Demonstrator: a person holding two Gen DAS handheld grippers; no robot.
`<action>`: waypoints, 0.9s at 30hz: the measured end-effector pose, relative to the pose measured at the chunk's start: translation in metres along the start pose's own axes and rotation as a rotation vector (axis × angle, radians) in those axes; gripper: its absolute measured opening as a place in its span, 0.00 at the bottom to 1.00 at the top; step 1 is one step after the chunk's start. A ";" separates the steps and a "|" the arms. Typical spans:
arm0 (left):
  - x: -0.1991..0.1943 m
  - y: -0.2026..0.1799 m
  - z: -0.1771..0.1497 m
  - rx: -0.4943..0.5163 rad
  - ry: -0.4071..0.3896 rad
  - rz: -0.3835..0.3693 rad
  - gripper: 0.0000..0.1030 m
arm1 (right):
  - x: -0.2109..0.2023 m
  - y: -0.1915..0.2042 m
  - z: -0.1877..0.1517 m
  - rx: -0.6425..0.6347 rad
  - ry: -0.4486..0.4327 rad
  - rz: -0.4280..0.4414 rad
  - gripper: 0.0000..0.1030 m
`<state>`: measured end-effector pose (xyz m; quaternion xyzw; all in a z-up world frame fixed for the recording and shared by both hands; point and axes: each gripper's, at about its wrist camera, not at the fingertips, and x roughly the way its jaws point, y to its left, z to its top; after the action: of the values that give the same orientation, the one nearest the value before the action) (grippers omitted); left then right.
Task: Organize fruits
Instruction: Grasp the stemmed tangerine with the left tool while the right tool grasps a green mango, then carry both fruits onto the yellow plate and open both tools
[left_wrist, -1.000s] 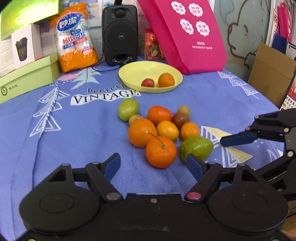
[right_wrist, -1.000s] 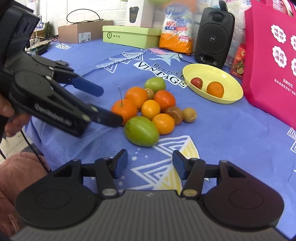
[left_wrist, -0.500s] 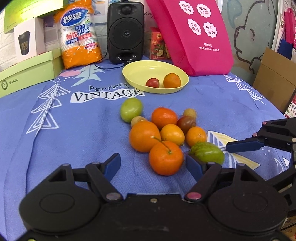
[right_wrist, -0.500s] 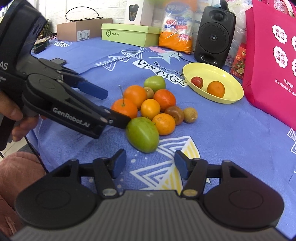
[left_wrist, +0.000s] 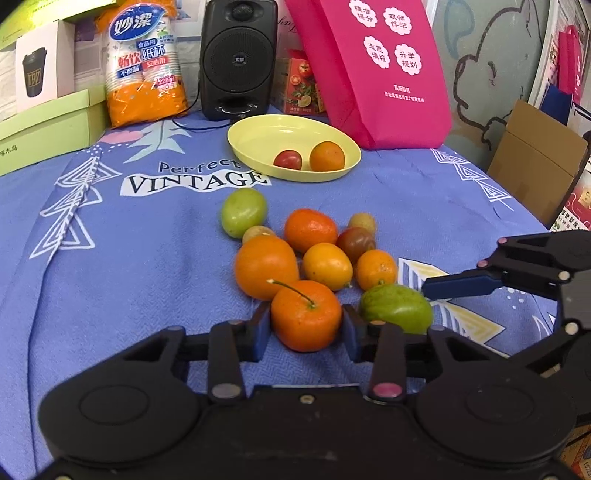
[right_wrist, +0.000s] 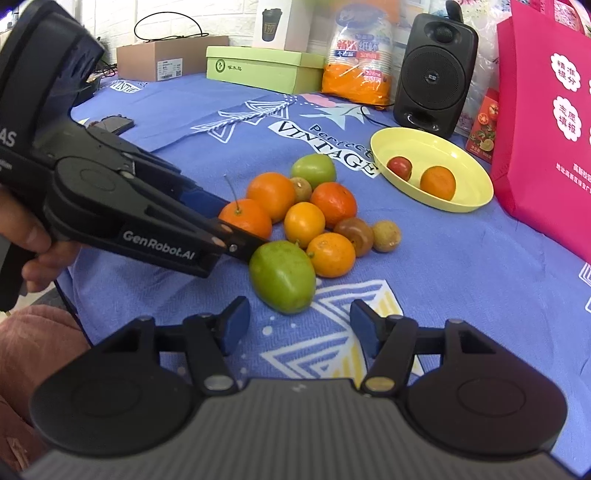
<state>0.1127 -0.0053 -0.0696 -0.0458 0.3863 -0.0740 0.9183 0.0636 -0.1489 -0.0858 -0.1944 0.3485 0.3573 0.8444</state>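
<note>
A pile of oranges, green fruits and small brown fruits lies on the blue cloth. My left gripper (left_wrist: 306, 328) has closed around the stemmed orange (left_wrist: 306, 314), its pads at the orange's sides; the orange also shows in the right wrist view (right_wrist: 246, 218). My right gripper (right_wrist: 295, 325) is open and empty, just short of a large green fruit (right_wrist: 282, 275). That fruit (left_wrist: 396, 307) lies to the right of my left gripper. A yellow bowl (left_wrist: 258, 138) behind the pile holds a small red fruit (left_wrist: 287, 159) and an orange (left_wrist: 327, 156).
A black speaker (left_wrist: 238, 59), an orange pack of cups (left_wrist: 144, 66), a pink bag (left_wrist: 373, 70) and green boxes (left_wrist: 44, 125) stand along the back. A cardboard box (left_wrist: 535, 162) sits beyond the right table edge. A dark device (right_wrist: 110, 123) lies at the far left.
My left gripper has moved forward over the stemmed orange and its jaws have closed in on it. My right gripper has edged closer to the large green fruit and stays open.
</note>
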 end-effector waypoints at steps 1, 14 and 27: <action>-0.001 0.001 0.000 -0.006 0.000 -0.001 0.37 | 0.001 0.000 0.001 0.003 -0.001 0.003 0.58; -0.012 0.012 -0.001 -0.057 -0.008 0.020 0.37 | 0.008 0.004 0.009 0.014 -0.014 0.034 0.38; -0.025 -0.001 0.004 -0.010 -0.025 -0.004 0.37 | -0.016 -0.003 0.000 0.028 -0.021 0.008 0.37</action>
<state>0.0980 -0.0022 -0.0493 -0.0521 0.3753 -0.0734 0.9225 0.0581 -0.1587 -0.0742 -0.1774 0.3455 0.3578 0.8492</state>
